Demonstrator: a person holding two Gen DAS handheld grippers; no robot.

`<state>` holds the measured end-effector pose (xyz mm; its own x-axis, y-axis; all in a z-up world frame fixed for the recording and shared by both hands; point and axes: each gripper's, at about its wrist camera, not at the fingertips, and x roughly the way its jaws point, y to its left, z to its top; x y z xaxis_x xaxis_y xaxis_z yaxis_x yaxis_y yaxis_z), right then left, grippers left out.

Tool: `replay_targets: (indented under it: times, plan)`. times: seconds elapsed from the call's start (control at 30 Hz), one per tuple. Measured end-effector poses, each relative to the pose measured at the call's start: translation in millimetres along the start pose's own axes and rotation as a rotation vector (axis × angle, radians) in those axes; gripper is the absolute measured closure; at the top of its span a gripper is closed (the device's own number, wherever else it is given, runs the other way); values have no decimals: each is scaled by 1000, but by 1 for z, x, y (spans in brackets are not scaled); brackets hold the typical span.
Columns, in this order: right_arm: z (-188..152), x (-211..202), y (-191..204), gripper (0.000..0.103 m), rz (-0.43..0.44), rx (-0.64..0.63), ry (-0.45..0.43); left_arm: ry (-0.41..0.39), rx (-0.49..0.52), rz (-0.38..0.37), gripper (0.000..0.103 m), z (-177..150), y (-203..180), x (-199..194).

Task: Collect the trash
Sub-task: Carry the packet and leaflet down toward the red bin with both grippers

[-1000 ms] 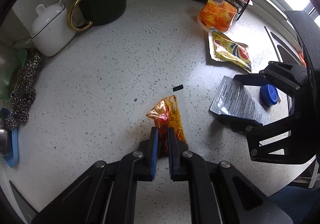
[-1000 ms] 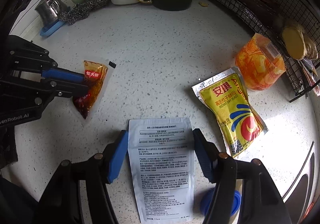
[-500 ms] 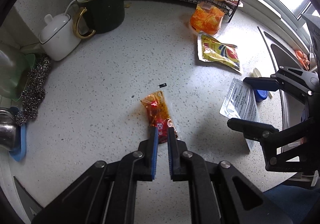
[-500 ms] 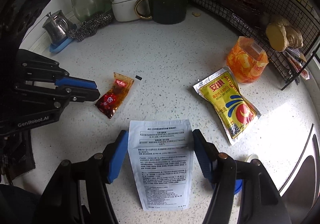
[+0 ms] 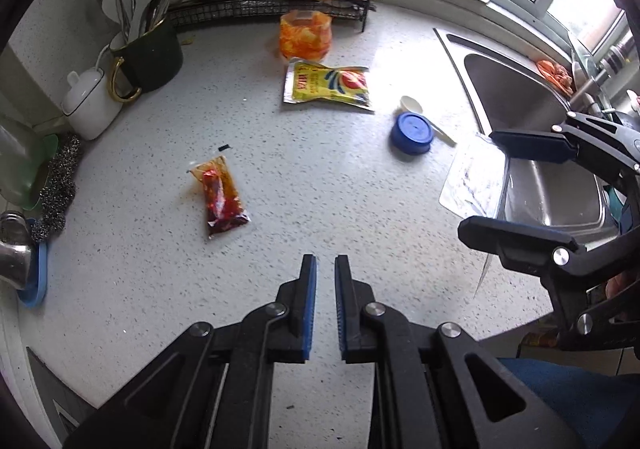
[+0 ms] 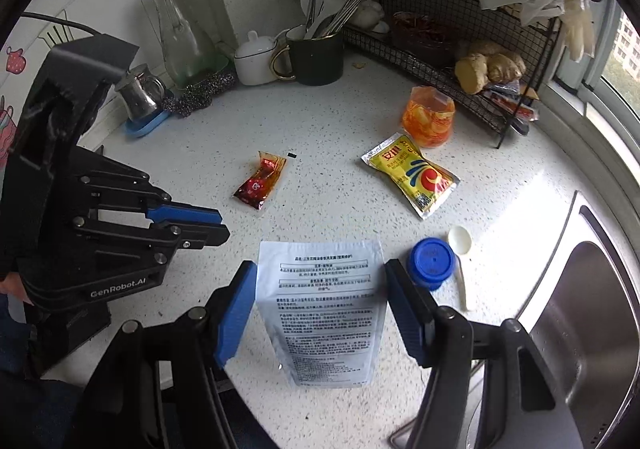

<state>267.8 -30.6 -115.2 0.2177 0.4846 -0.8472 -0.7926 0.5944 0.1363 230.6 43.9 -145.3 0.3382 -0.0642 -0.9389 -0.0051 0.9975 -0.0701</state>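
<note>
A red sauce packet lies on the speckled counter, also in the right wrist view. My left gripper is shut and empty, raised well back from the packet. My right gripper is shut on a white printed pouch, its jaws wide apart at the pouch's two edges; the pouch shows in the left wrist view. A yellow pouch, an orange bag and a blue cap lie on the counter.
A steel sink is at the right. A wire rack, a dark utensil mug, a white pot, a glass bottle and a steel scourer line the back. A white spoon lies by the cap.
My left gripper has pulled back and up from the red sauce packet, which stays on the counter. My right gripper has lifted with the white pouch in it.
</note>
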Motion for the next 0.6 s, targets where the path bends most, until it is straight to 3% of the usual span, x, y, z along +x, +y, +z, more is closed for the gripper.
replay_targets:
  times: [0.3, 0.6]
  plan:
    - [-66, -63, -1, 42, -51, 75, -53, -39, 101, -27, 95, -45, -72, -29]
    - [-154, -129, 16, 42, -107, 164, -90, -51, 179, -52, 95, -115, -144, -54]
